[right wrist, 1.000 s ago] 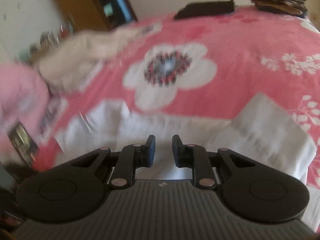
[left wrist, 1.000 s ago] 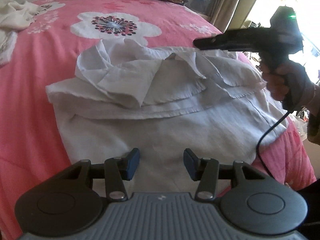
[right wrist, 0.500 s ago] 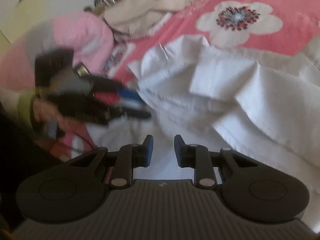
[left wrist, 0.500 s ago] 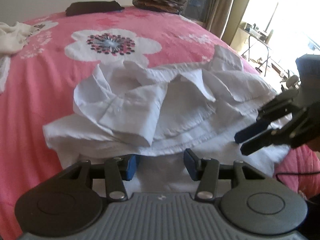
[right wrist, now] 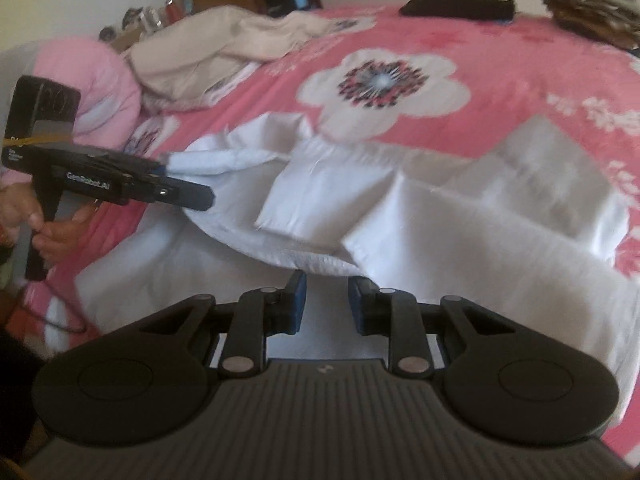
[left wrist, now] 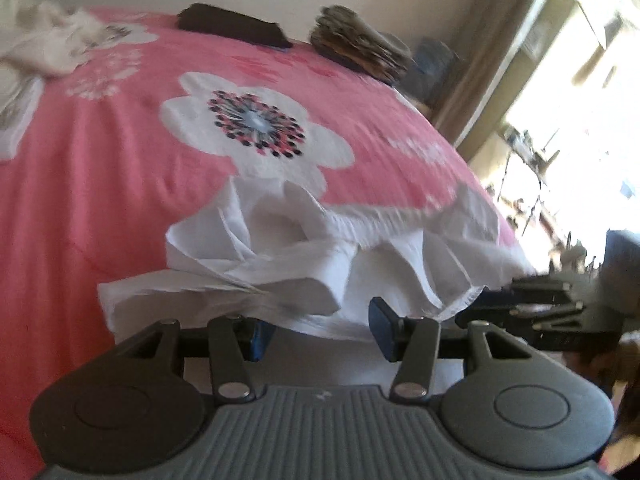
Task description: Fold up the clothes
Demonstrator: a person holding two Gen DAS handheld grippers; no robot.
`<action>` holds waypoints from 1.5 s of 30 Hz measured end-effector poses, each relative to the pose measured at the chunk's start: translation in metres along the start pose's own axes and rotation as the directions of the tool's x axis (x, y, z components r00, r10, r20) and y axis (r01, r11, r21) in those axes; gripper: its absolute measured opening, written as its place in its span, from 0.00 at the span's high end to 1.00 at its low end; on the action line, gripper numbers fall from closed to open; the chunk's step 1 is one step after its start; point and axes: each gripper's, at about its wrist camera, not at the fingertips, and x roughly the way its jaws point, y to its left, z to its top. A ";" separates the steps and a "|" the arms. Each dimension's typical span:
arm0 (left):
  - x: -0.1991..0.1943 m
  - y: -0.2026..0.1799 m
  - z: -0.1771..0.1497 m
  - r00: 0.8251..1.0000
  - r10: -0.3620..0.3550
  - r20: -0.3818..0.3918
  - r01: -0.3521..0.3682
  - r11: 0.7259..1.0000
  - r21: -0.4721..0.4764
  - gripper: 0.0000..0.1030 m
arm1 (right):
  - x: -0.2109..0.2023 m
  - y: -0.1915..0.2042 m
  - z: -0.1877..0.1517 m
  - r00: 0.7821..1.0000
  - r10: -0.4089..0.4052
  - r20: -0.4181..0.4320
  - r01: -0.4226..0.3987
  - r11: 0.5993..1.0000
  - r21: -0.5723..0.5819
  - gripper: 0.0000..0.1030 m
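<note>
The left gripper (left wrist: 322, 326) has its 2 blue-padded fingers spread wide, the bunched edge of the white garment (left wrist: 304, 256) lying over the gap; whether the pads touch cloth is unclear. The right gripper (right wrist: 327, 306) stands narrowly parted just over the same garment, pinching nothing. The garment lies crumpled on the pink flowered bedspread (left wrist: 100, 160), with a dark folded item (right wrist: 458, 4) and a stack of folded clothes (left wrist: 360, 52) at the far edge.
</note>
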 end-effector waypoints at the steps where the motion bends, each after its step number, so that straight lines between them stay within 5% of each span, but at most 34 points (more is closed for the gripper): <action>1: 0.001 0.004 0.002 1.000 -0.001 0.006 0.001 1.000 -0.028 0.49 | 0.000 -0.003 0.003 1.000 -0.008 0.014 0.008 1.000 0.008 0.79; 10: 0.006 0.045 0.020 0.998 -0.031 0.062 0.048 0.952 -0.303 0.48 | 0.008 -0.030 0.030 0.994 -0.052 0.097 0.046 0.997 0.064 0.78; 24: -0.003 0.070 0.032 0.988 0.052 0.146 0.010 0.918 -0.397 0.45 | 0.023 -0.082 0.053 0.980 -0.109 0.166 0.055 0.952 0.300 0.76; 34: -0.012 0.066 0.028 0.980 0.113 0.163 -0.047 0.932 -0.361 0.44 | -0.065 -0.114 0.036 0.871 -0.347 0.349 0.170 0.878 0.448 0.70; 38: -0.013 0.059 0.026 0.978 0.136 0.158 -0.079 0.942 -0.326 0.44 | -0.074 -0.096 0.022 0.929 -0.219 0.298 0.116 0.937 0.328 0.52; 42: -0.010 0.051 0.023 0.978 0.151 0.141 -0.106 0.953 -0.285 0.44 | -0.081 -0.077 0.008 0.971 -0.088 0.222 0.042 0.978 0.203 0.52; 45: -0.006 0.045 0.021 0.978 0.166 0.126 -0.131 0.959 -0.251 0.44 | -0.059 -0.057 -0.001 0.997 0.037 0.071 -0.045 0.992 0.118 0.52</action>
